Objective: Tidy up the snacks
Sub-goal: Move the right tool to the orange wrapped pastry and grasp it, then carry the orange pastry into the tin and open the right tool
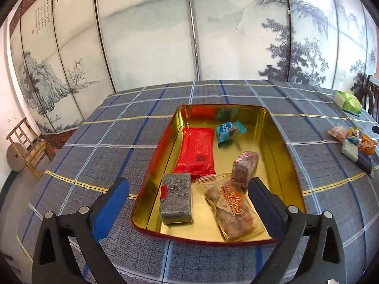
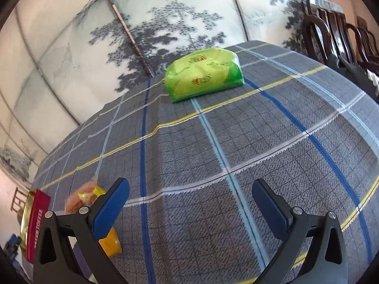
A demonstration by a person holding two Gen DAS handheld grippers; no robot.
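Both grippers are wide open and hold nothing — the left gripper (image 1: pixel 189 190) over the gold tin (image 1: pixel 281 146) of snacks, the right gripper (image 2: pixel 190 190) over the tablecloth (image 2: pixel 236 146).

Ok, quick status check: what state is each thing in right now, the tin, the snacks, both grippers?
Gold tin: lid off, holding five snacks.
Red packet: flat in tin, sealed.
Grey block: in tin, near corner.
Brown pastry pack: flat in tin.
Pink cube: in tin.
Blue packet: in tin.
Snack pile: loose on cloth.
Green bag: on cloth, sealed.
Left gripper: open, empty.
Right gripper: open, empty.
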